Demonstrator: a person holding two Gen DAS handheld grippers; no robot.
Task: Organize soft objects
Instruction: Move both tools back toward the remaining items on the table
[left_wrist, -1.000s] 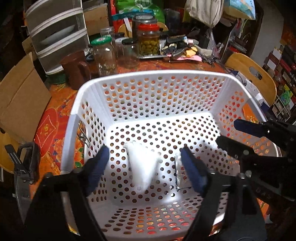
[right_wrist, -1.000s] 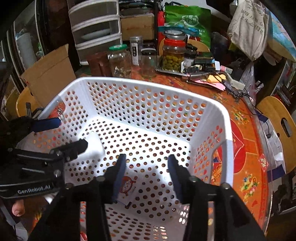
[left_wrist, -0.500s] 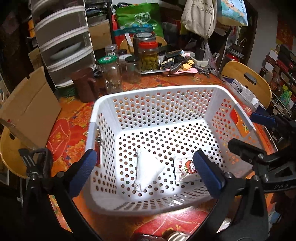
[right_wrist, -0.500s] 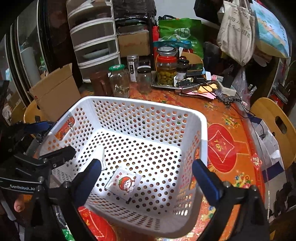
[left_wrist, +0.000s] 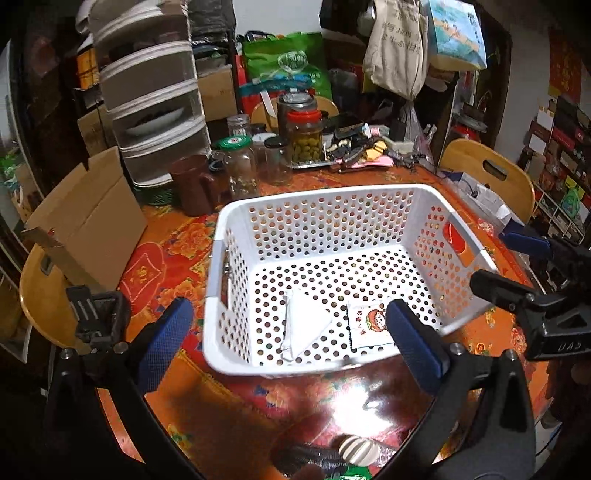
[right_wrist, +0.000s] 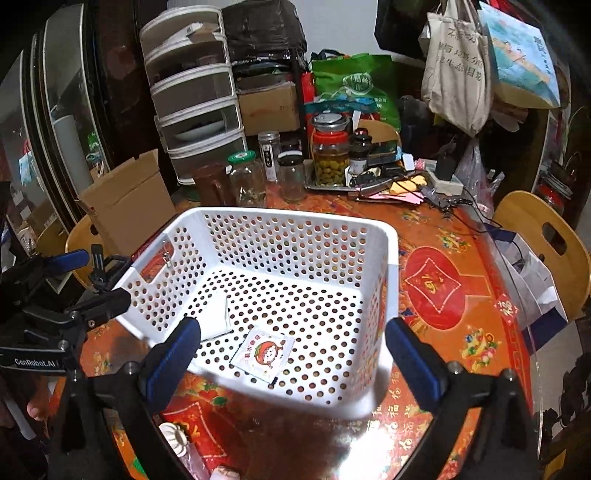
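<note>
both hand-held grippers hang above the near edge of the white perforated basket (left_wrist: 332, 229), and neither holds anything. the left hand-held gripper (left_wrist: 291, 343) is spread wide, its blue pads well apart on either side of the basket's near wall; the right hand-held gripper (right_wrist: 291, 354) is just as wide.

the basket sits on the counter (right_wrist: 436, 280) with two soft things on its floor: a folded white cloth or tissue pack (left_wrist: 303, 326) toward the left, and a small white packet with a red cartoon face (right_wrist: 264, 354) just to its right. they lie near each other but apart, both flat.

the step in hand looks like going for the next soft item. at the bottom edge of both views, on the counter in front of the basket, lie a pale ribbed object (left_wrist: 358, 448) and some wrapping, too cut off to name. to do this well, i would lower one hand-held gripper onto an item squarely, close on its middle so the soft body does not fold out of the pads, lift it clear of the basket wall, and release it low over a bare patch of the floor.

behind the basket stand several glass jars (right_wrist: 247, 179), one of them filled with green olives or the like (right_wrist: 330, 162).
</note>
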